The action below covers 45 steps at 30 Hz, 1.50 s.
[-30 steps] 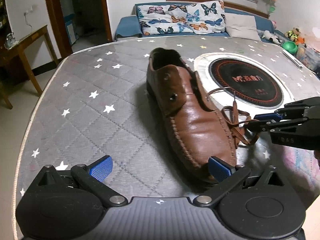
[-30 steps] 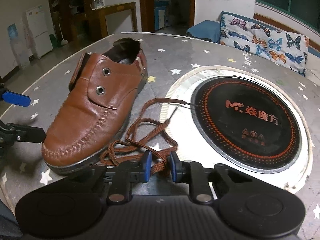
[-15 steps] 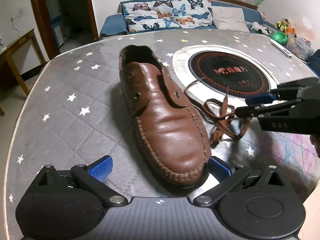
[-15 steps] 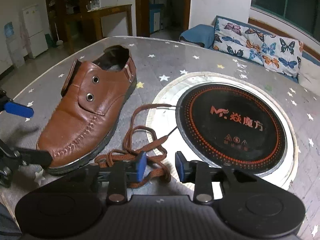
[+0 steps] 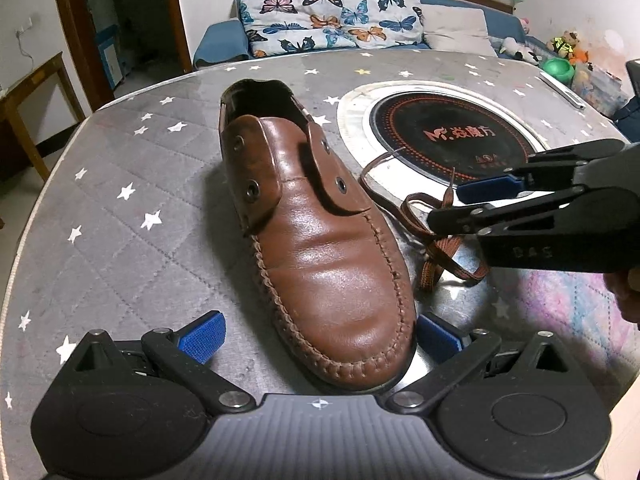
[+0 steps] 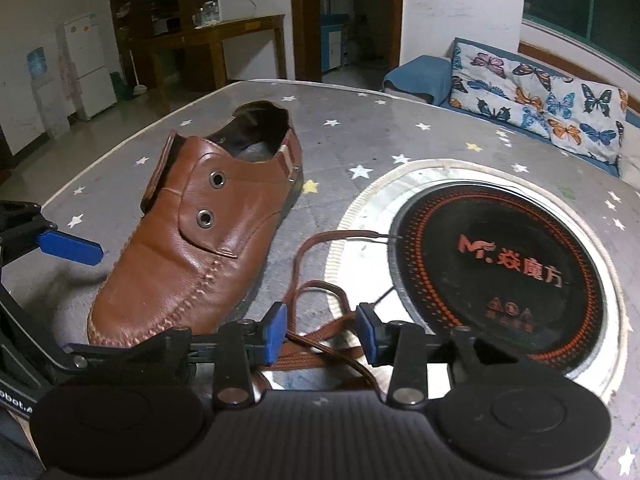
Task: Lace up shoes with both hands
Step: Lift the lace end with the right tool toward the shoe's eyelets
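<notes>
Glossy brown leather on the shoe (image 5: 332,256), with silver eyelets and matching brown stitching. Darker brown, woven, on the shoelace (image 6: 320,344). Grey quilted desk cover (image 5: 132,216) dotted with white and yellow stars. Black induction cooktop (image 6: 500,276) ringed in orange dots, orange lettering, silver rim. Blue pads on black fingers (image 6: 274,334). White butterfly-print cushion (image 5: 332,20), multicoloured, on a blue sofa (image 5: 218,42).

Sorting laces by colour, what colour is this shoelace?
Brown shoelace, clearest in the right wrist view.
</notes>
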Available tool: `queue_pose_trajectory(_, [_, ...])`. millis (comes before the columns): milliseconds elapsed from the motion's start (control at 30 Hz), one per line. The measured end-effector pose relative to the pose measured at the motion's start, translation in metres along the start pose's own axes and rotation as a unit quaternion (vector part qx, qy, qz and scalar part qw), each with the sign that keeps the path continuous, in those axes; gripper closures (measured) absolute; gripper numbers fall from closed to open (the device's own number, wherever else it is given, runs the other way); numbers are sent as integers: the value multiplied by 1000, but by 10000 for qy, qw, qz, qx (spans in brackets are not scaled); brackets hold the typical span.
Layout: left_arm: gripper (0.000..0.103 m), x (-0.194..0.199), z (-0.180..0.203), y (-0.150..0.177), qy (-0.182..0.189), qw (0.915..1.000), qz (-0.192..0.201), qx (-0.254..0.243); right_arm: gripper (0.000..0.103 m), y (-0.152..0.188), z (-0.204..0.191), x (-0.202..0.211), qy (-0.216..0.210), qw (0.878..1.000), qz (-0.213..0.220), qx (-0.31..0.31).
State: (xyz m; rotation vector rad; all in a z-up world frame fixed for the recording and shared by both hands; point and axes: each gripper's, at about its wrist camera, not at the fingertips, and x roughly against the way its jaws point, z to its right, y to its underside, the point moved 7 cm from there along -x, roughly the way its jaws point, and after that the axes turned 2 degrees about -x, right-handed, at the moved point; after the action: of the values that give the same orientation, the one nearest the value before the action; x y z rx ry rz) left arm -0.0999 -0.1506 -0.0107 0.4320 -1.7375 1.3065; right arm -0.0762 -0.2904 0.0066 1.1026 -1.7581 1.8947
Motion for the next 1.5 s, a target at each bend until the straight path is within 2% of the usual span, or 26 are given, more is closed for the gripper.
queue_pose_trajectory(433, [0,-2,1,0,10,10000,-60,9,65,1,-10,-15,-244,9995,-119,146])
queue_pose_trajectory(533, [0,-4,0,0,30,10000,-89,13,72,3,-11,-19,-297,9993,-175,140])
queue_pose_trajectory(700, [0,-5,-1,0,68,9999,-92,21,74,5,-13,-19,-283,9992,-194,206])
queue_pose_trajectory(767, [0,-5,-2,0,78,9999,-91,22,81,5,-12,-19,-230,9993,-186,223])
queue_pose_trajectory(900, [0,-5,-2,0,99,9999,-90,31,87,6,-11,-18,-189,9991,-219,296])
queue_pose_trajectory(1233, [0,-6,-3,1,145,9998,-92,59,85,15,-5,4,-216,9988,-315,311])
queue_pose_trajectory(1400, [0,-8,-4,1,144,9998,-89,64,81,-8,-2,7,-270,9993,-68,253])
queue_pose_trajectory(1500, [0,-9,-3,1,138,9998,-88,66,82,-22,1,-9,-238,9996,-52,157])
